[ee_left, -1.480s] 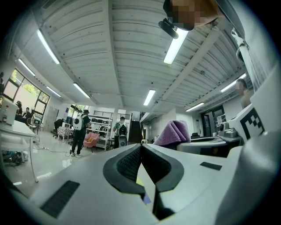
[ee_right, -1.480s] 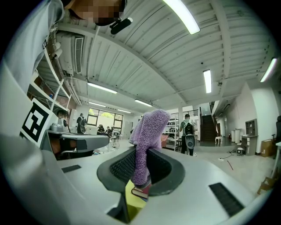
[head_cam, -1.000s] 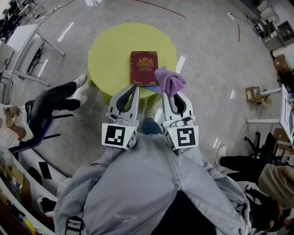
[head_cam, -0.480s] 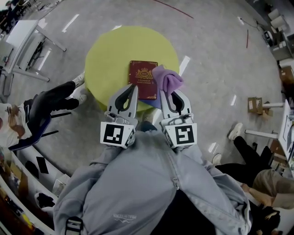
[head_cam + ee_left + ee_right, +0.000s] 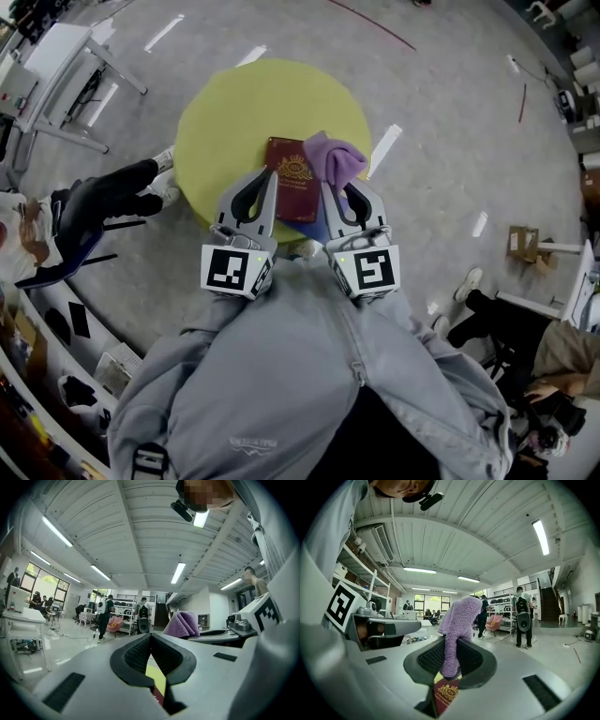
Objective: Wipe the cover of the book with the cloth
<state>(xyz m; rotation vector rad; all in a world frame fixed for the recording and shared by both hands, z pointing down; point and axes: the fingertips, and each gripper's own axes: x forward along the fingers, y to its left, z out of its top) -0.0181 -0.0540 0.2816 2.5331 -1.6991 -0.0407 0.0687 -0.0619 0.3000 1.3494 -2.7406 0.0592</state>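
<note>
Head view: the maroon book (image 5: 293, 190) lies flat on the round yellow table (image 5: 234, 122), toward its 5 o'clock edge. The left gripper (image 5: 270, 176) points at the book's 8 o'clock edge. The right gripper (image 5: 332, 184) carries the purple cloth (image 5: 335, 157) at the book's 2 o'clock corner.

Left gripper view — fingers pressed together, nothing between them.

Right gripper view — fingers clamped on the cloth, with the book's cover at 6 o'clock.

Head view, centre: the cloth (image 5: 335, 157) covers the right edge of the book (image 5: 292, 183). The left gripper (image 5: 270, 174) and right gripper (image 5: 328, 185) overlap its lower sides. The cover lettering is too small to read. Left gripper view, bottom: only a sliver of the book shows.
</note>
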